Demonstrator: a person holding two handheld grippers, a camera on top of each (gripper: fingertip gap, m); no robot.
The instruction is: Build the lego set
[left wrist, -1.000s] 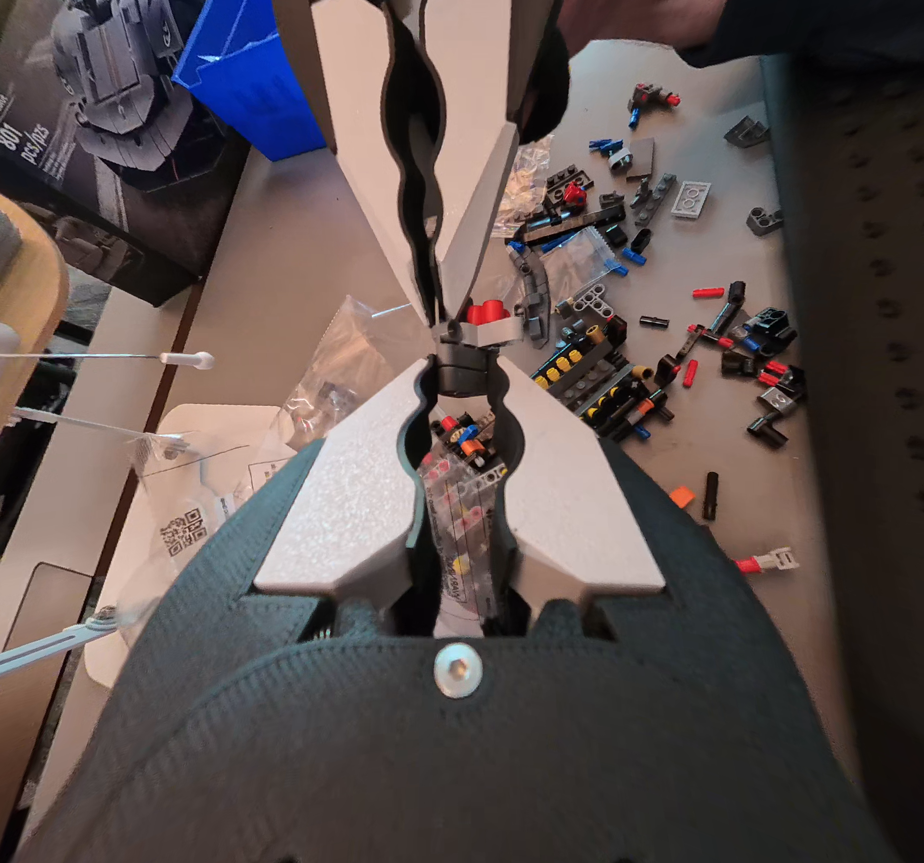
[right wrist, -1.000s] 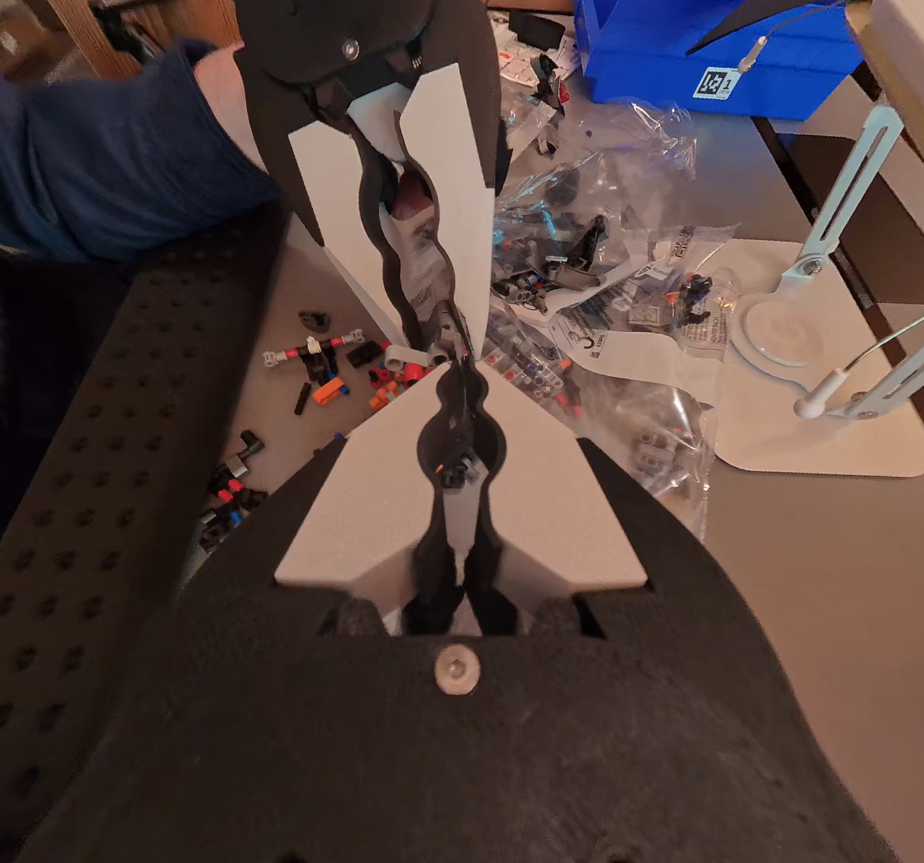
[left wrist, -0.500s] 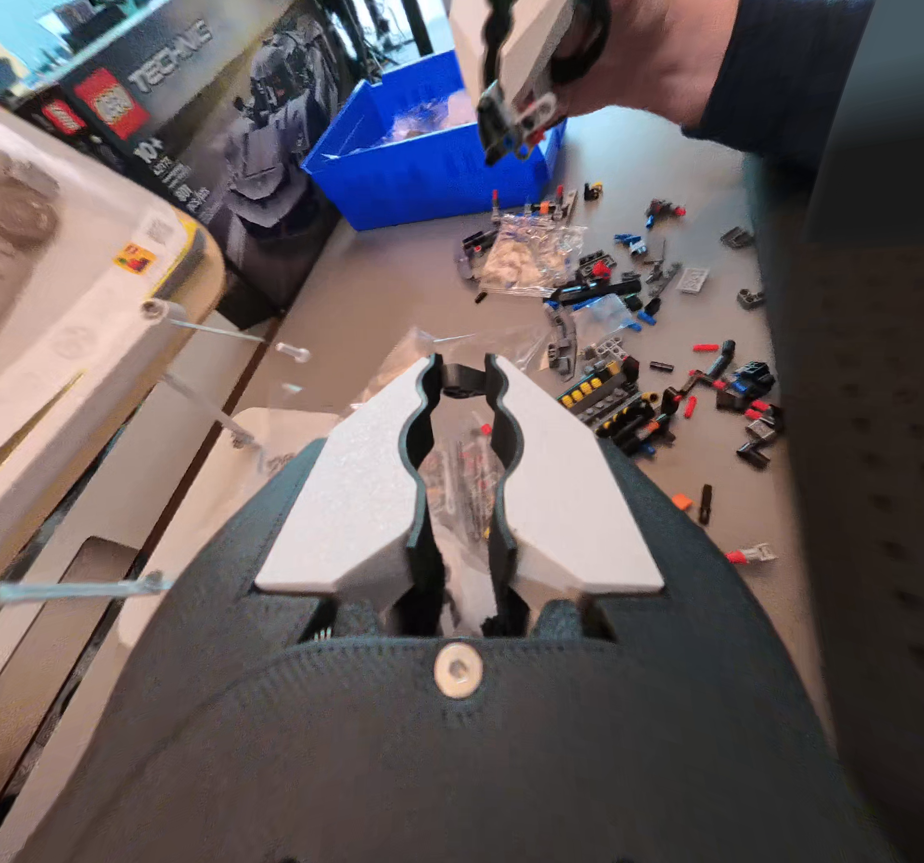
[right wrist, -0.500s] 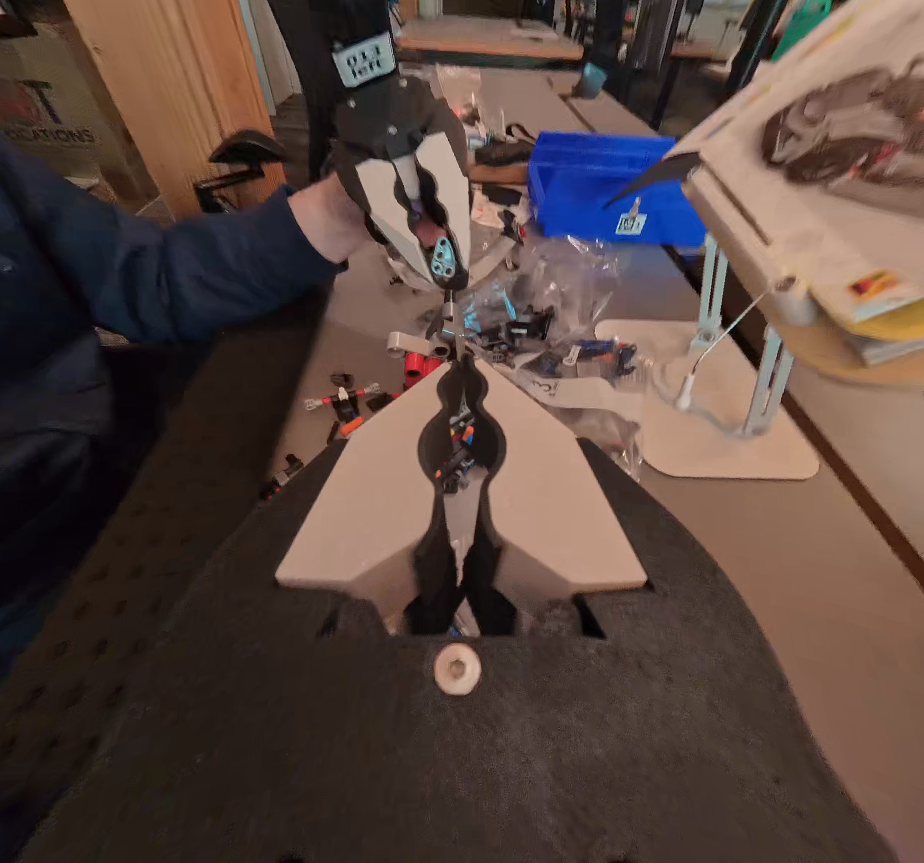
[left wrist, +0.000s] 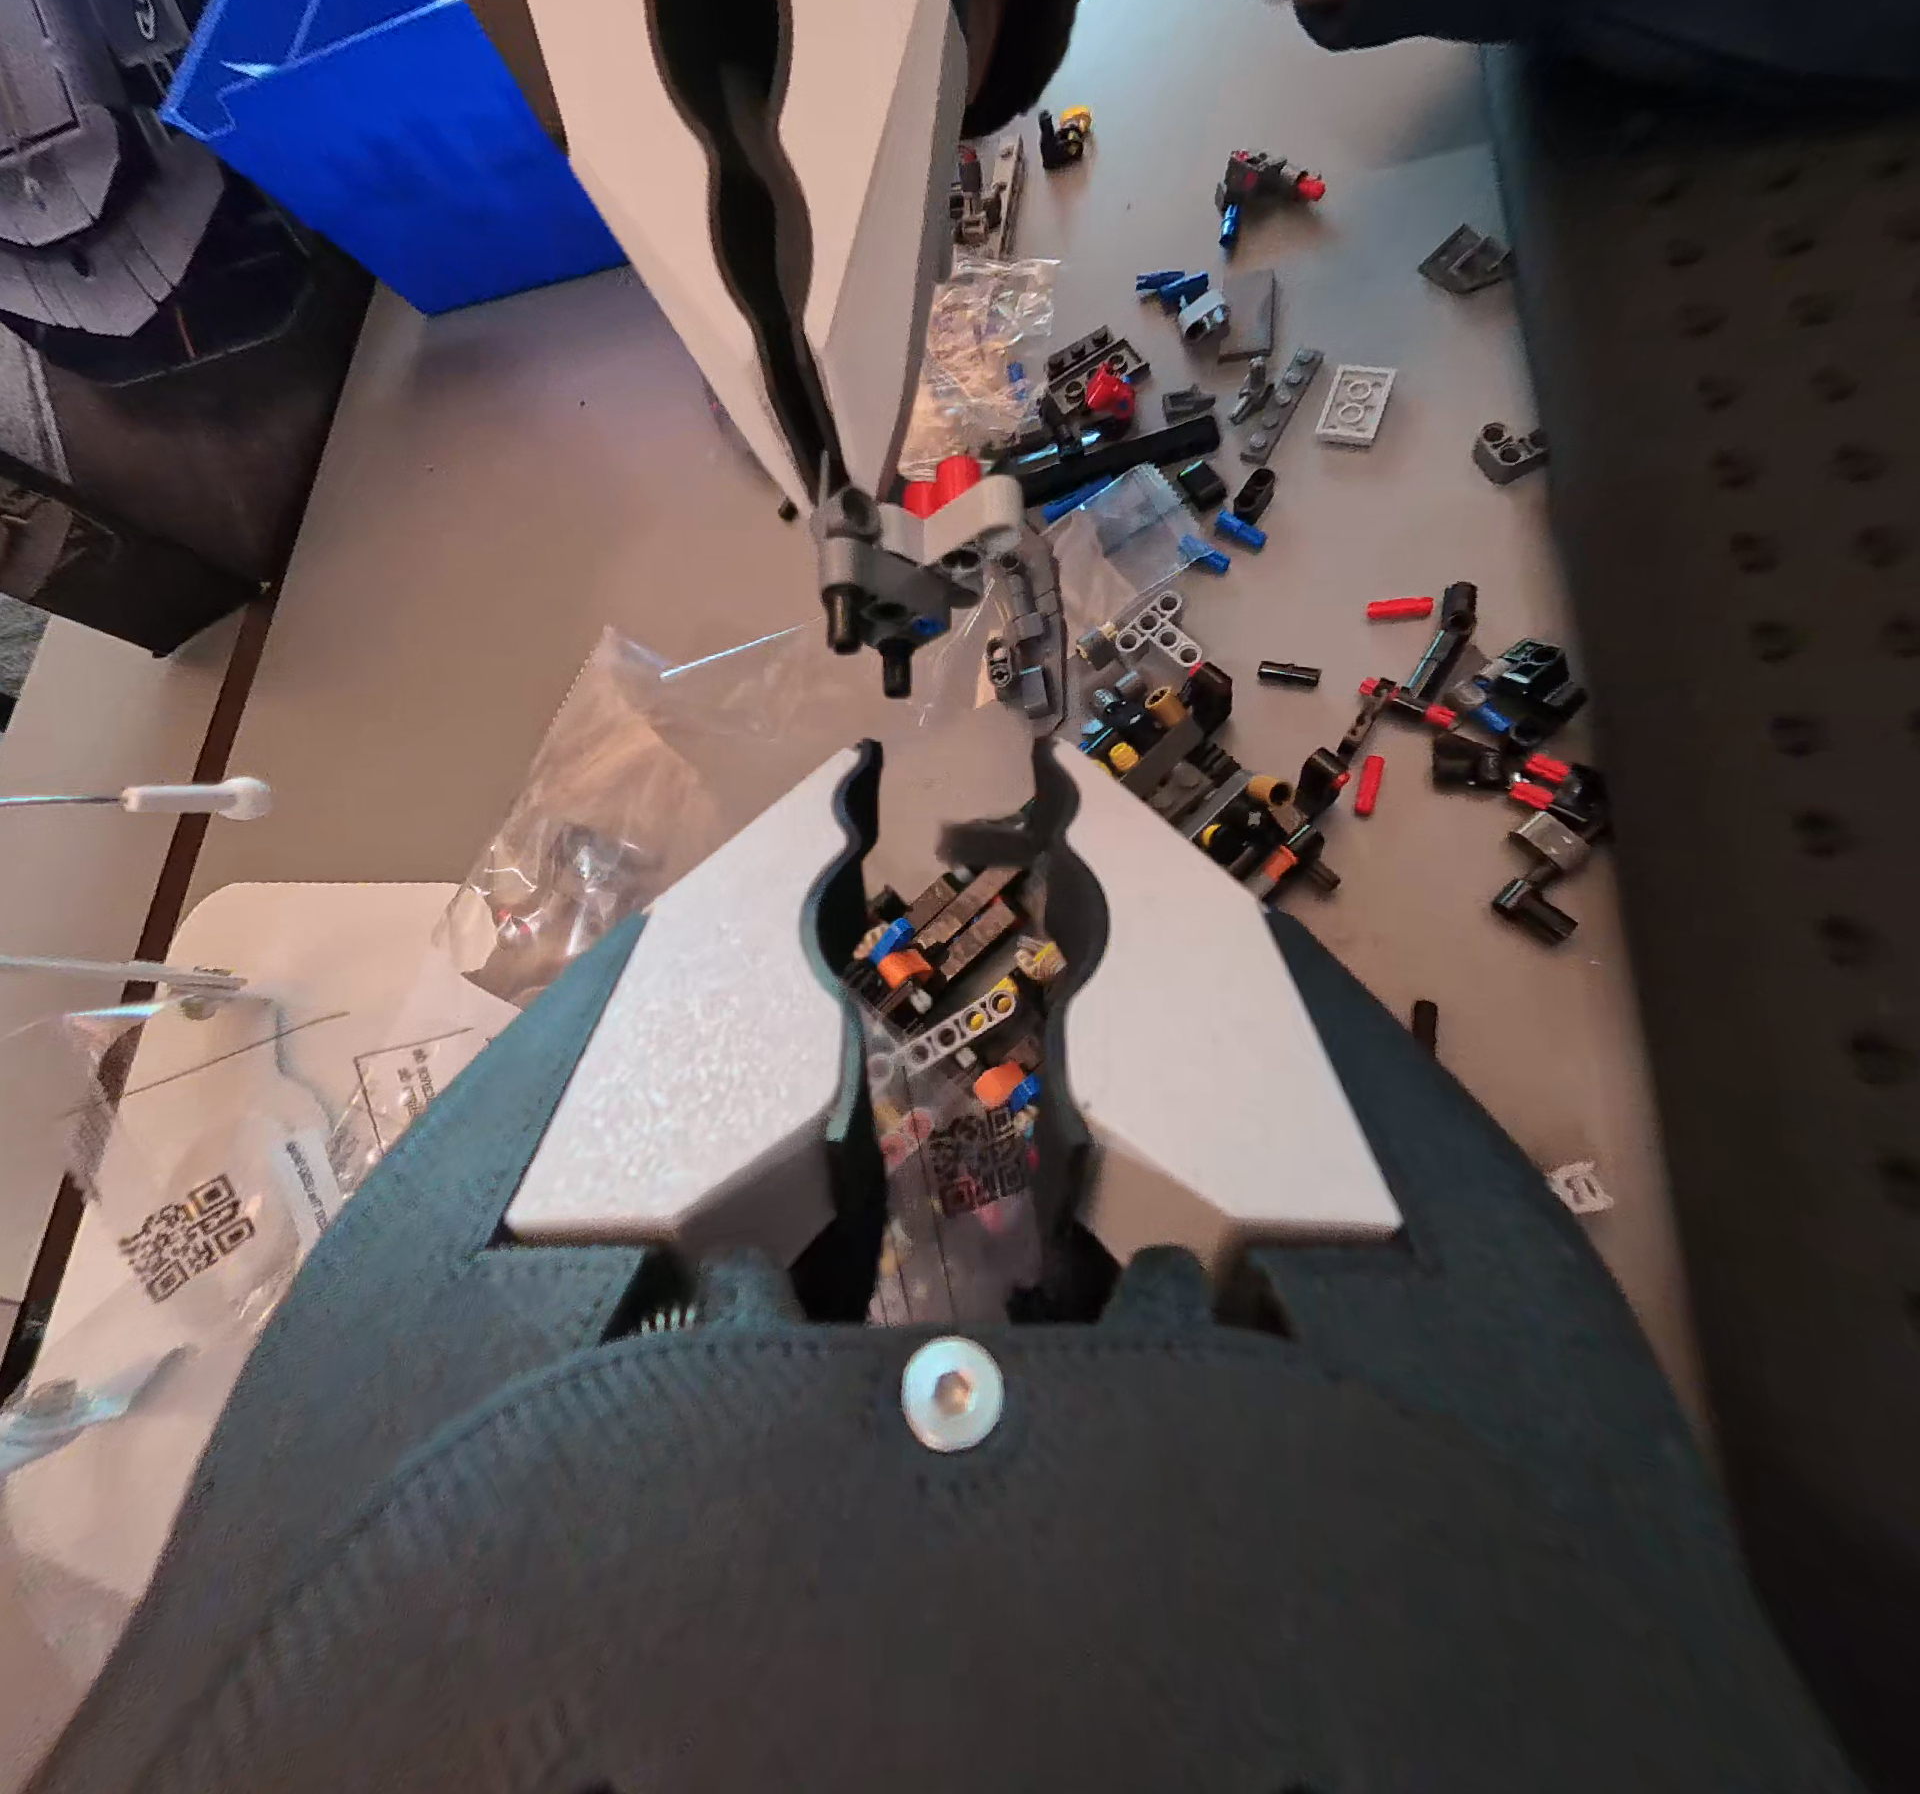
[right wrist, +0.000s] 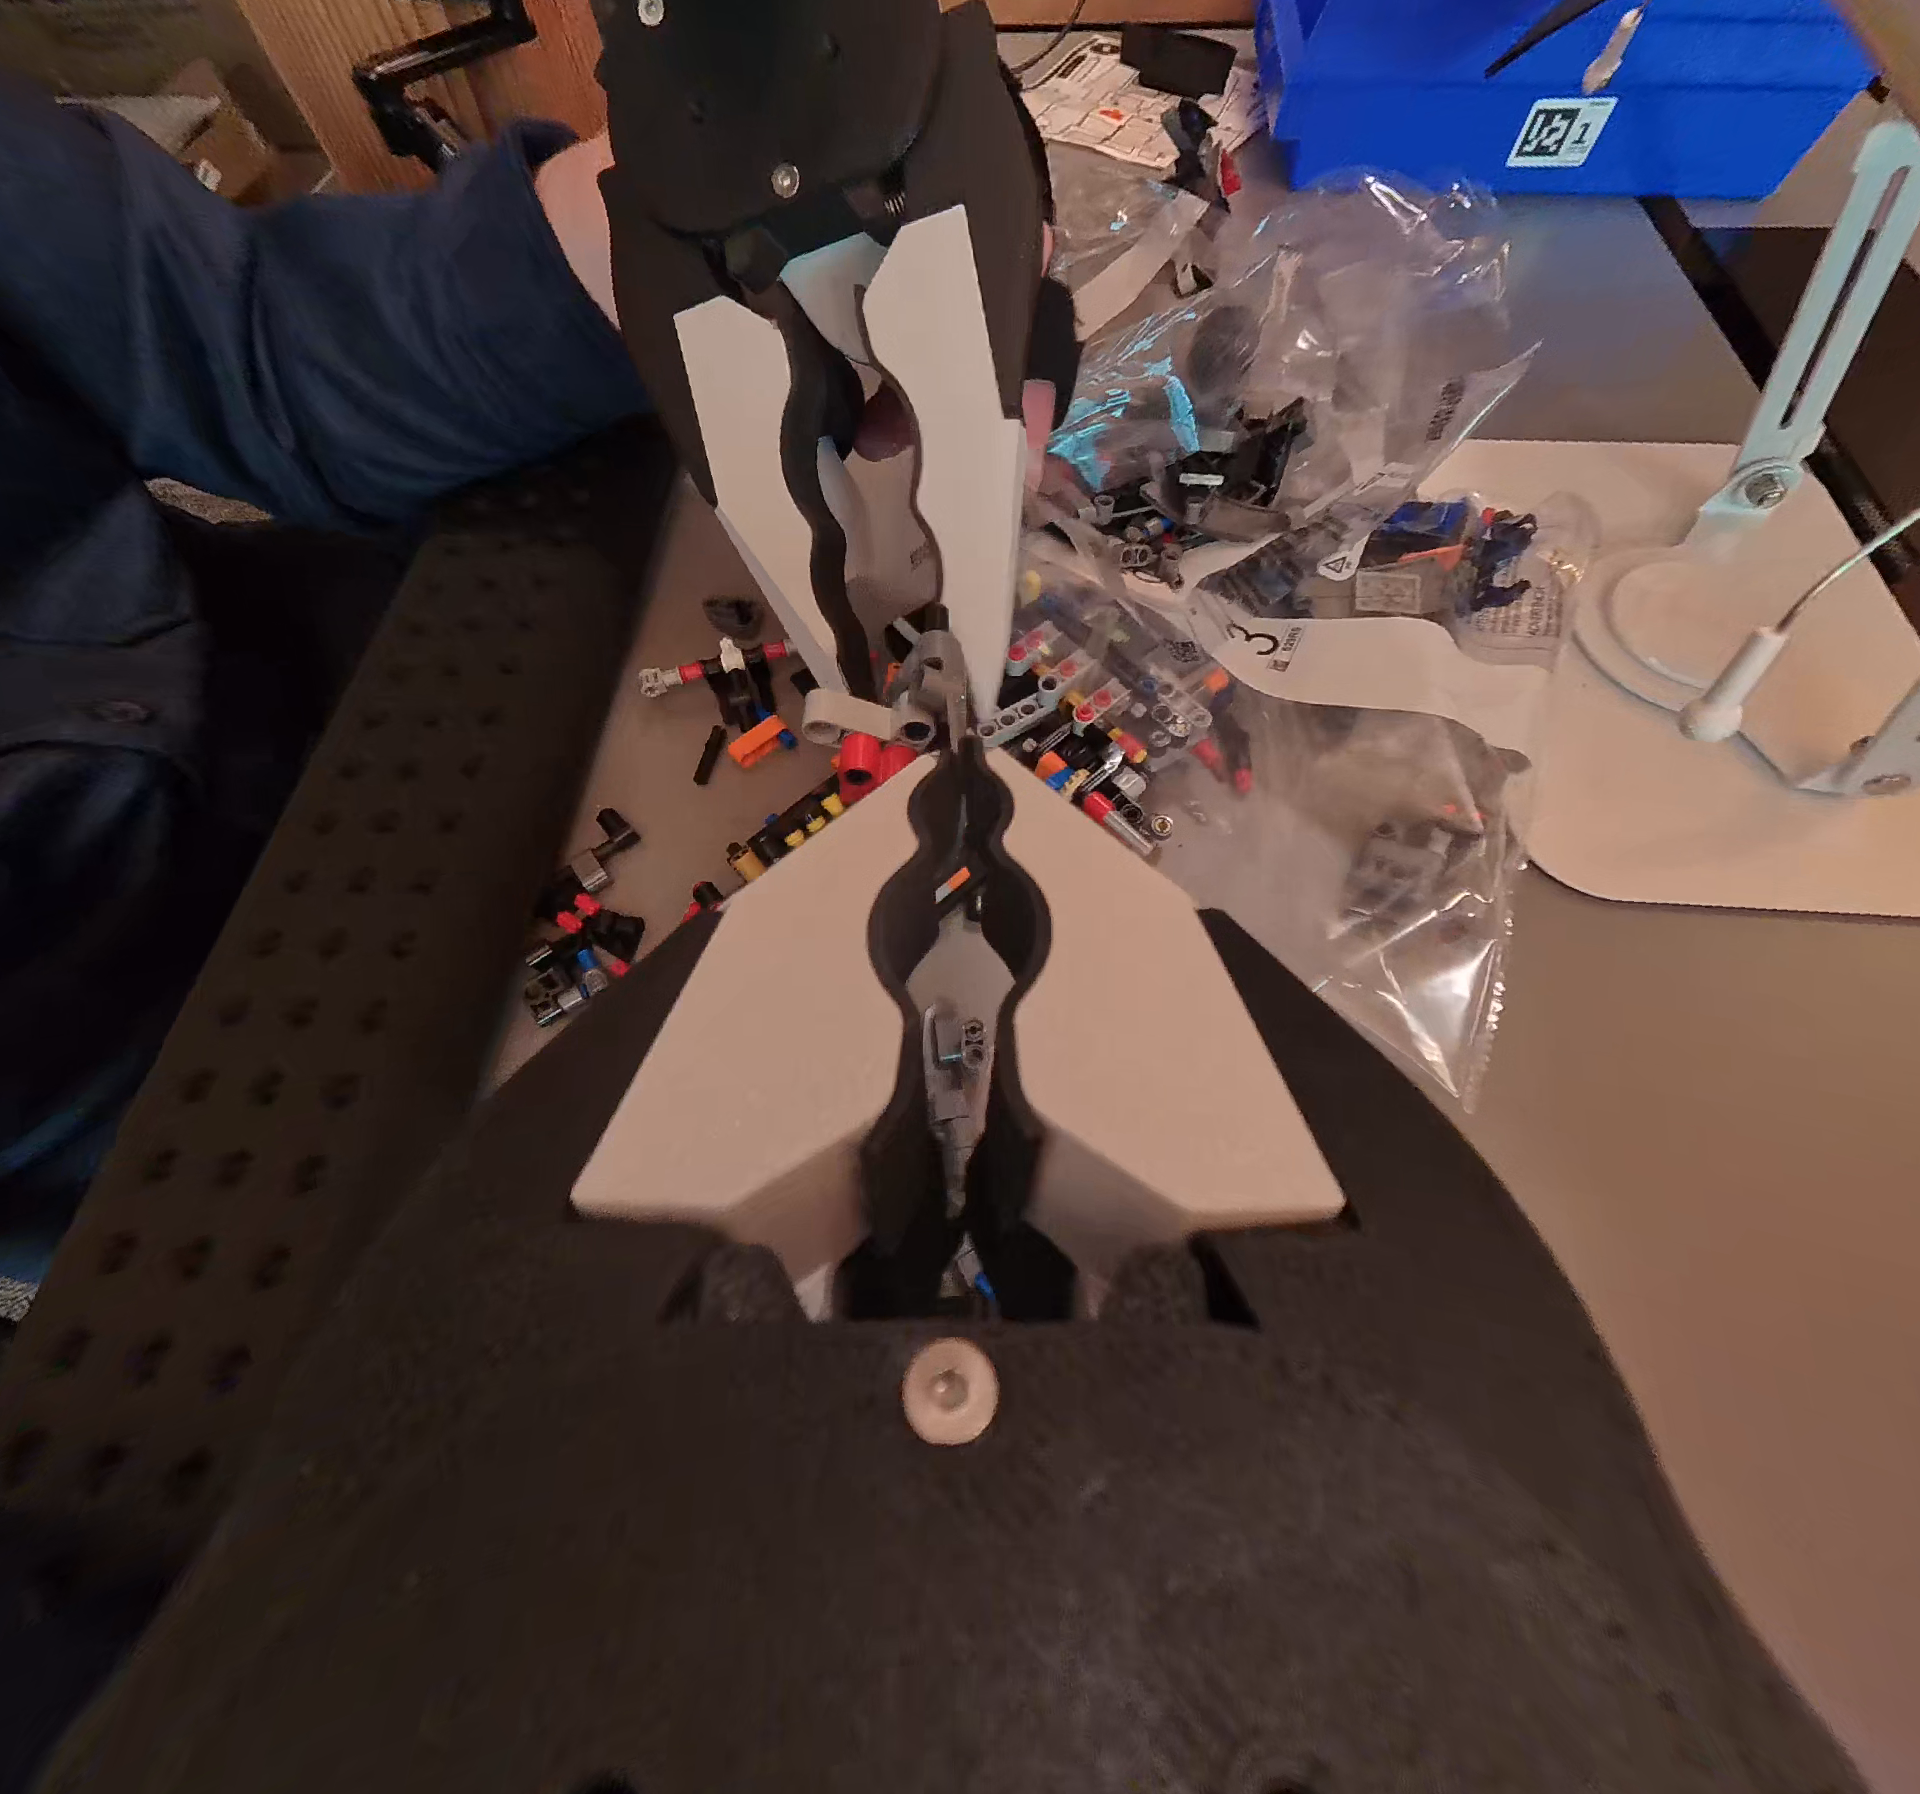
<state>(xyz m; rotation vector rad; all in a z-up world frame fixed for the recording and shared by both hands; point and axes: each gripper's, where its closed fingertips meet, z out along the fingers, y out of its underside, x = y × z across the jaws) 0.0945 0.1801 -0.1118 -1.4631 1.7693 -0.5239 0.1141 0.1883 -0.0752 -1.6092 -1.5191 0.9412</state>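
My right gripper (right wrist: 961,757) is shut on a small grey lego assembly (right wrist: 914,695) with a light grey beam and red parts. In the left wrist view it (left wrist: 826,487) comes down from the top, and the assembly (left wrist: 883,549) hangs at its tips with black pins pointing down. My left gripper (left wrist: 956,757) sits just below the assembly with its jaws apart. A small black piece (left wrist: 987,832) lies tilted against its right finger, not spanning the gap. In the right wrist view the left gripper's fingers (right wrist: 748,497) reach down around the assembly.
Loose lego parts (left wrist: 1351,705) lie scattered on the grey table. Clear bags of parts (right wrist: 1299,394) lie beside them. A blue bin (left wrist: 395,134) and the set's box (left wrist: 83,186) stand at the back. A white stand base (right wrist: 1714,705) and a black perforated mat (right wrist: 312,809) flank the area. Left tips to right tips: about 5 cm. My left gripper's tips are some 8 cm from the small black piece (left wrist: 987,832).
Half a second ago the grippers were raised and far apart; now they are tip to tip low over the table. The black piece sits lower and tilted in the left jaws.
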